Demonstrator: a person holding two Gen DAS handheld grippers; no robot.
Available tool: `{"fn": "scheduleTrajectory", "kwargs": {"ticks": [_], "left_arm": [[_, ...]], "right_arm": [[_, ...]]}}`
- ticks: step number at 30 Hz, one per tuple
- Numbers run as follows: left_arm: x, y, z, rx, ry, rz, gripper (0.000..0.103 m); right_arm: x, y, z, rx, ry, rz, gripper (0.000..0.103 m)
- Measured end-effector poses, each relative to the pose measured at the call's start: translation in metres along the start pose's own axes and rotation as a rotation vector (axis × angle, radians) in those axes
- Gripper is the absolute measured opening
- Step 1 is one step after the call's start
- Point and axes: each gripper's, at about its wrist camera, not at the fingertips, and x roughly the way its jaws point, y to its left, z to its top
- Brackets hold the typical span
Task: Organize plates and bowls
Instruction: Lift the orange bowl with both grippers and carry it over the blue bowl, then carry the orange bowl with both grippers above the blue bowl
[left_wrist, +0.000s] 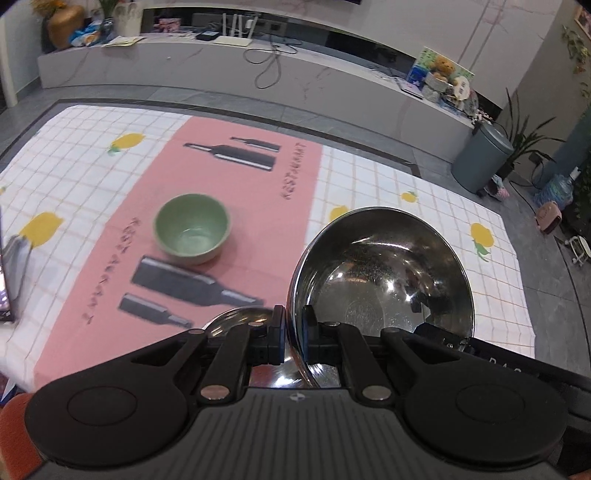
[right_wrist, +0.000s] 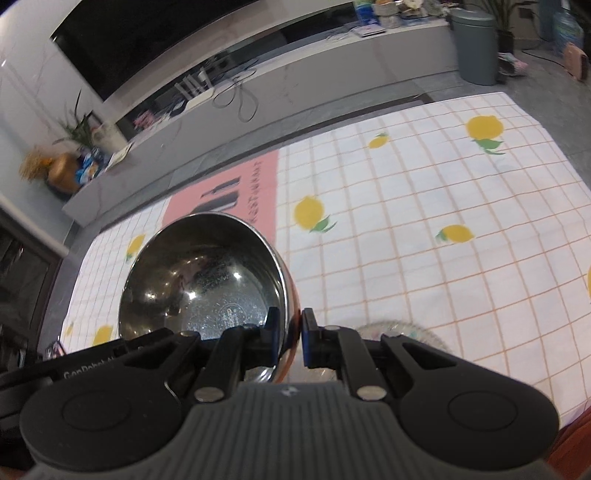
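Left wrist view: the left gripper (left_wrist: 293, 325) is clamped on the rim of a steel bowl (left_wrist: 384, 273), held clear of the tablecloth (left_wrist: 424, 206). A green bowl (left_wrist: 192, 229) stands ahead, left of the jaws. Right wrist view: the right gripper (right_wrist: 293, 328) is clamped on the opposite rim of the same bowl.

Green bowl (left_wrist: 192, 234) amid bare cloth (right_wrist: 424, 229)

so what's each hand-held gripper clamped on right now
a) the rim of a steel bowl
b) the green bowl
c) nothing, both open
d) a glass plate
a: the left hand-held gripper pinches the rim of a steel bowl, and the right hand-held gripper does the same in its own view, while the green bowl sits untouched on the pink mat.
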Motion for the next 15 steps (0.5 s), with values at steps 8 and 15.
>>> {"fn": "scheduleTrajectory", "kwargs": {"ticks": [8, 15], "left_arm": [[-0.001, 0.043, -0.019, -0.074, 0.042, 0.003, 0.009], [0.011, 0.06, -0.031, -0.099, 0.096, 0.001, 0.01]], "right_arm": [[0.01, 0.027, -0.021, -0.064, 0.073, 0.028, 0.01], [0.03, 0.035, -0.034, -0.096, 0.144, 0.019, 0.01]]}}
